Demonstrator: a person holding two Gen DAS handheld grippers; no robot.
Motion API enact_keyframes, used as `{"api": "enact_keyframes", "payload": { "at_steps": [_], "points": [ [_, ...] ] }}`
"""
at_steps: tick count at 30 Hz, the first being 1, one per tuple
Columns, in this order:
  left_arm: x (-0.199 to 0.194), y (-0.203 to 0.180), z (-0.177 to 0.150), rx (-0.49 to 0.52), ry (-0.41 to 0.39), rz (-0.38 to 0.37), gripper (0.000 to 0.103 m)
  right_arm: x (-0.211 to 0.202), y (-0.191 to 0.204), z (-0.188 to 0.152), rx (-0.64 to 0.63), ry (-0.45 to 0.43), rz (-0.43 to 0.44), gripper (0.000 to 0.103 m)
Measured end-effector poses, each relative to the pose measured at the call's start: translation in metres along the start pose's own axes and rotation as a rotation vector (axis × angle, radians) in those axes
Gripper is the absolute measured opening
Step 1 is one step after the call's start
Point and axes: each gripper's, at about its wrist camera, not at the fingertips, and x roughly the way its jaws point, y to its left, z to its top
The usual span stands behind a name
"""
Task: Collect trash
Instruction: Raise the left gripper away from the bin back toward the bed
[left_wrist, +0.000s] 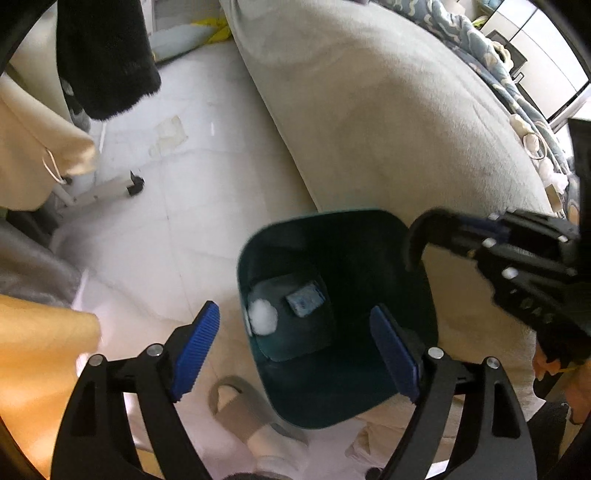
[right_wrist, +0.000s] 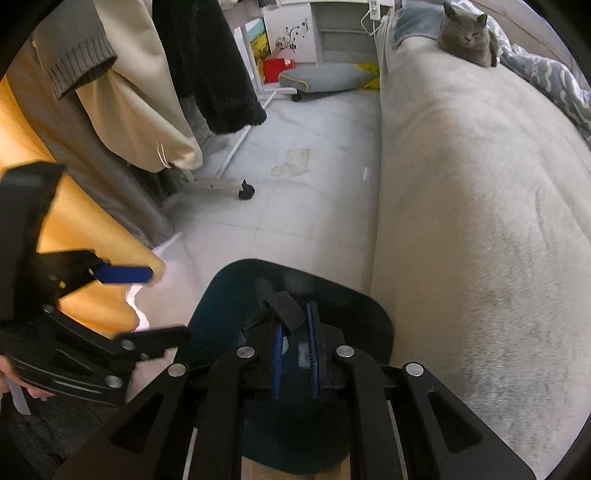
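A dark teal trash bin (left_wrist: 373, 236) stands on the floor beside the bed. Inside it lie a white crumpled wad (left_wrist: 263, 316) and a blue packet (left_wrist: 305, 300). My left gripper (left_wrist: 295, 350) is open and empty, its blue pads spread above the bin's near rim. My right gripper (right_wrist: 295, 354) is shut on a black curved piece (right_wrist: 287, 312) and holds it over the bin (right_wrist: 207, 317). That black piece (left_wrist: 421, 236) hangs by the bin's right rim in the left wrist view.
A beige-covered bed (right_wrist: 480, 206) fills the right side, with a grey cat (right_wrist: 468, 33) on it. A clothes rack with hanging garments (right_wrist: 155, 92) and a wheeled base (right_wrist: 245, 192) stands left. A stained scrap (right_wrist: 293, 162) lies on the tile floor. A slipper (left_wrist: 240, 410) lies near the bin.
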Motion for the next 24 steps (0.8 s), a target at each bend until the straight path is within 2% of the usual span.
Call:
{"api": "enact_keyframes", "payload": {
  "at_steps": [5,18,24],
  "points": [
    [-0.018,0.001,0.004,0.03,-0.091,0.024,0.085,0.013,0.001,-0.003,0.004,0.039,-0.003,0.012],
    [-0.065,0.003,0.011,0.061,-0.335,0.029,0.073,0.049,0.012,-0.009,-0.015,0.134,0.006,0.012],
    [-0.077,0.001,0.014,0.081,-0.397,0.032,0.066,0.061,0.013,-0.017,-0.019,0.176,-0.001,0.012]
  ]
}}
